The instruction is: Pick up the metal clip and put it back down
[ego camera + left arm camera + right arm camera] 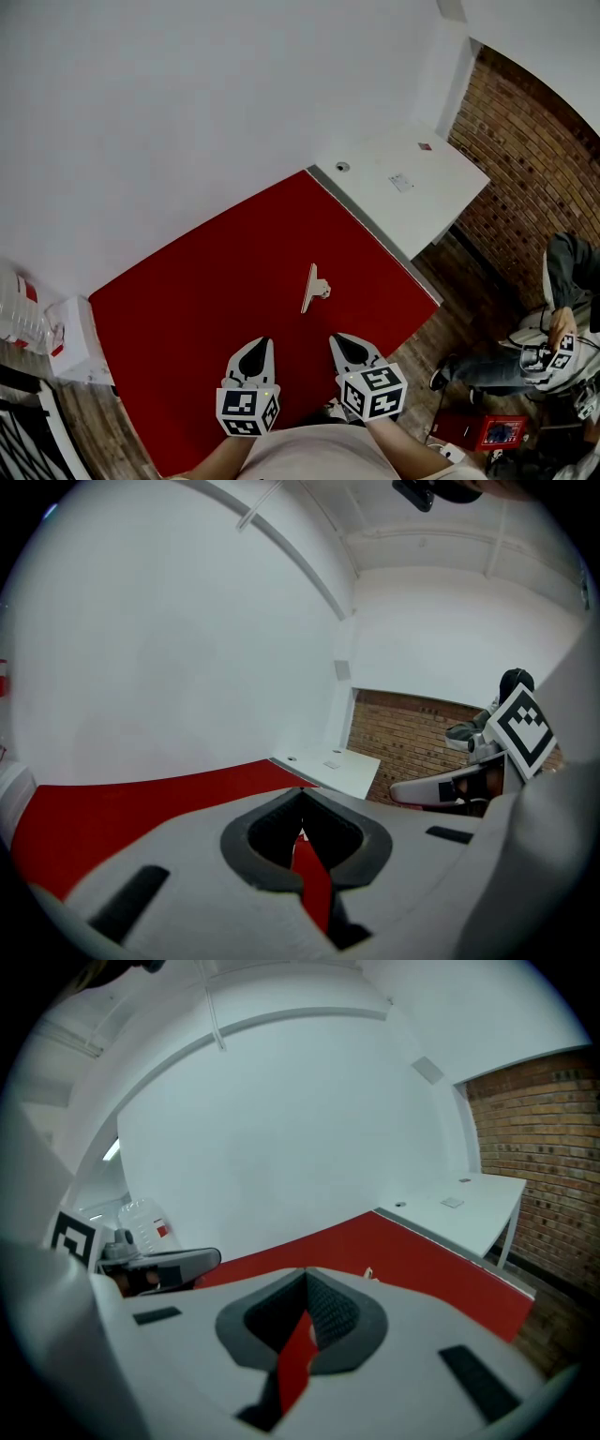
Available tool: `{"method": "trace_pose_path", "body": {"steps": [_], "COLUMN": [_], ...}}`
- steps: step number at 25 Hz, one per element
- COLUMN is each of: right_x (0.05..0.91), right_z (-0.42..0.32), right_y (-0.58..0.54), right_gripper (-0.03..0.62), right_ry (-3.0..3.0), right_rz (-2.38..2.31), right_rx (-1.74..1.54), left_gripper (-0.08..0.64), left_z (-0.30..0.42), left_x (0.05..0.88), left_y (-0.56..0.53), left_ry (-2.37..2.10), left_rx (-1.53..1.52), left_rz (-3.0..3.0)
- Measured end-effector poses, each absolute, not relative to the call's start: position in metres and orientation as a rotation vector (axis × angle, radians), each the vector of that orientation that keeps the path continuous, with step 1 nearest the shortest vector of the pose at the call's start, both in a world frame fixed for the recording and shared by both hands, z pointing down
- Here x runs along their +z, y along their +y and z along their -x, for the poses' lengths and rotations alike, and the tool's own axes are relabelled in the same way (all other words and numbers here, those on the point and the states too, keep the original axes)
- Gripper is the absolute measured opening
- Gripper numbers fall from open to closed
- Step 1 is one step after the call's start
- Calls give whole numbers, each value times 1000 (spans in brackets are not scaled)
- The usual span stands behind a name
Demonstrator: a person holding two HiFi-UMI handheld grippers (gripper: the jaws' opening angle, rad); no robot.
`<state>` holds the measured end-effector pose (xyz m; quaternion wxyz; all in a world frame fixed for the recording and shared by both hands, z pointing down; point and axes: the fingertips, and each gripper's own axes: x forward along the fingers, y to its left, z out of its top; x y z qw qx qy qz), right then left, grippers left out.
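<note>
Right gripper (pixel 306 1283) closed, empty — metal clip (pixel 367 1273) ahead; red tabletop (pixel 431 1265) beneath.

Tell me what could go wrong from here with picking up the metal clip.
1. The right gripper and left gripper are both shut. Driven forward like that, either would likely shove the metal clip instead of grasping it.
2. The clip looks thin and sits low on the red table, so the jaws may slip off it or scrape the surface.
</note>
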<state>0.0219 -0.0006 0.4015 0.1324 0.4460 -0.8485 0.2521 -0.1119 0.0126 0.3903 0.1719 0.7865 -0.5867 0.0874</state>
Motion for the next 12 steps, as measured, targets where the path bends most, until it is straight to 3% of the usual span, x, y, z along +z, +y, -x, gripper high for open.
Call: {"method": "trace_pose_path", "body": {"steps": [12], "right_x": [401], "right_z": [-24], "right_y": [1], "right_gripper": [5], "right_ry": [-2459], "right_rz": [-1300], "right_rx": [726], "left_gripper": [5], "left_z": [109], "left_x": [390], "left_y": [13], "left_ry": [-1662], "left_rx": [248], "left_rz": [-2243]}}
